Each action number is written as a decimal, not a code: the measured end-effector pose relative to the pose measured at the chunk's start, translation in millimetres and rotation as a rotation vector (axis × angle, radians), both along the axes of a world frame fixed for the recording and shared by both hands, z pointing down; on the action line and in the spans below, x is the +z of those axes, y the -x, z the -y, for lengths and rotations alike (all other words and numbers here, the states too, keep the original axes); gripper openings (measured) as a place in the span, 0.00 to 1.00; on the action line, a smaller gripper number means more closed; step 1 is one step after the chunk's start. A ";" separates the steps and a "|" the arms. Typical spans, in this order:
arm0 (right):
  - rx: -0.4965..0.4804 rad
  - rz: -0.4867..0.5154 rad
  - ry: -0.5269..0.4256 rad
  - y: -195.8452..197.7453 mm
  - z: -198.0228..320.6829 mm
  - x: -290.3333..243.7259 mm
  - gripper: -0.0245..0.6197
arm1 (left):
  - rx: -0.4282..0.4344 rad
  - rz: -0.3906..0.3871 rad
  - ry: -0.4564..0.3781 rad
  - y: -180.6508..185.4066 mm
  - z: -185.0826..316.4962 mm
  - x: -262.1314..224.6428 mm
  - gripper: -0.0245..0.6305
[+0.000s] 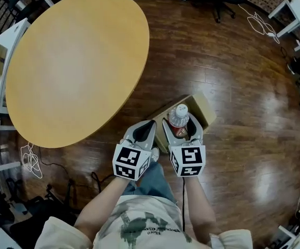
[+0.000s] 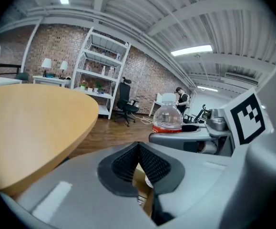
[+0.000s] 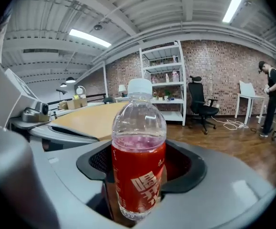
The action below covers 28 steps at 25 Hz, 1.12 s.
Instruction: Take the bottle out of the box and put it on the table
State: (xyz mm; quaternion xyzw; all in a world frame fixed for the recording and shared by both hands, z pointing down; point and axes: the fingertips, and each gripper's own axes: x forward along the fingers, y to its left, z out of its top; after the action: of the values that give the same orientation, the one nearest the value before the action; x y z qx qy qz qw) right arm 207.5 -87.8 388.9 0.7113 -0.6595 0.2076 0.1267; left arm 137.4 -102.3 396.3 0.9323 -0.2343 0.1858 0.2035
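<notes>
A clear bottle (image 1: 179,117) with a white cap, red drink and red label stands upright between the jaws of my right gripper (image 1: 181,130), which is shut on it. The right gripper view shows the bottle (image 3: 138,166) held at its label, cap up. It hangs over the open cardboard box (image 1: 204,108) on the wooden floor. My left gripper (image 1: 143,132) sits just left of it, shut with nothing between its pads (image 2: 149,163). The round wooden table (image 1: 72,61) lies ahead and to the left.
The table's edge (image 2: 80,123) is close in front of the left gripper. White shelving (image 3: 164,80) and an office chair (image 3: 200,106) stand by the brick wall, a person (image 3: 271,97) at the far right. Cables (image 1: 261,25) lie on the floor.
</notes>
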 end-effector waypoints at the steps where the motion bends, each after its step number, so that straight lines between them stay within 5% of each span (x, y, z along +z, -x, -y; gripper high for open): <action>1: -0.015 -0.003 -0.015 2.4 3.5 -11.8 0.51 | -0.015 -0.009 -0.020 1.5 4.2 -11.8 0.04; 16: -0.282 -0.062 -0.180 91.1 73.6 -100.3 0.51 | -0.266 -0.102 -0.139 76.7 61.8 -92.6 0.04; 28: -0.389 -0.088 -0.195 226.2 157.1 -112.5 0.51 | -0.409 -0.147 -0.139 214.9 141.9 -104.6 0.04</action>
State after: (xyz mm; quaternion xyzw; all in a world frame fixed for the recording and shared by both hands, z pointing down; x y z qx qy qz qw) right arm -18.7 -244.9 276.5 0.5881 -0.7950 0.0835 0.1235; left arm -77.5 -244.2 291.7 0.8881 -0.4154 0.0557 0.1887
